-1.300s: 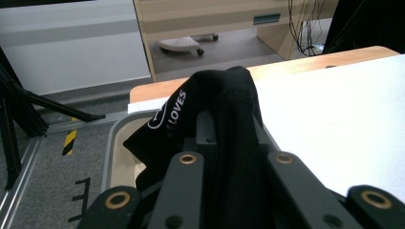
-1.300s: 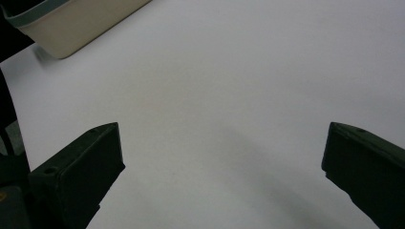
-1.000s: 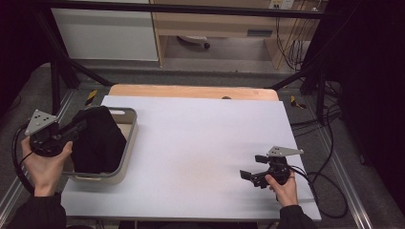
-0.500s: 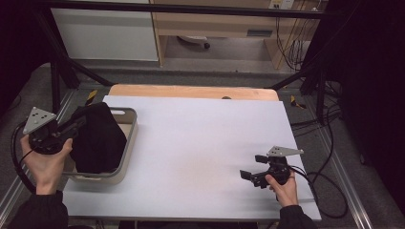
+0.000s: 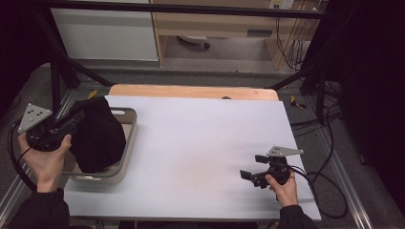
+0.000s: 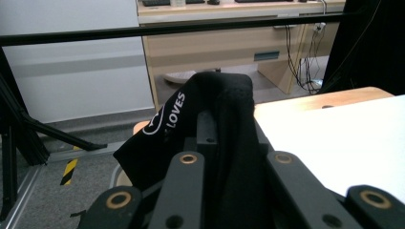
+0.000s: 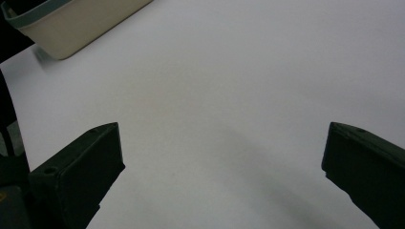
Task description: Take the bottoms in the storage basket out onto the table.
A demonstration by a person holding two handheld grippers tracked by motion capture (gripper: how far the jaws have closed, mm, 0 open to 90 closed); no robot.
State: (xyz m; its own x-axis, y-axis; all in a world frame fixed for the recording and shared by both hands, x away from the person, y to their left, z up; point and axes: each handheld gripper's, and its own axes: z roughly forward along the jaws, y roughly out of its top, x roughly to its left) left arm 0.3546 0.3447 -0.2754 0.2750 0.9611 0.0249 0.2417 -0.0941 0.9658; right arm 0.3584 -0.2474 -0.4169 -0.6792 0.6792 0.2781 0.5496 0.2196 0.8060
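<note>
The left gripper [image 5: 71,121] is clamped on a black cloth [image 5: 98,136] (white letters on it), which hangs from its jaws above the beige bin [image 5: 125,157]. The right gripper [image 5: 252,171], far from the bin, has jaws wide apart over the white table [image 5: 200,138].

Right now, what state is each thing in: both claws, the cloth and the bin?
Left claw: shut on the cloth, held above the bin.
Right claw: open, nothing between its jaws, low over the table.
Cloth: black, pinched at the top, hanging down into the bin.
Bin: upright at the table's left edge, with the cloth's lower part in it.
</note>
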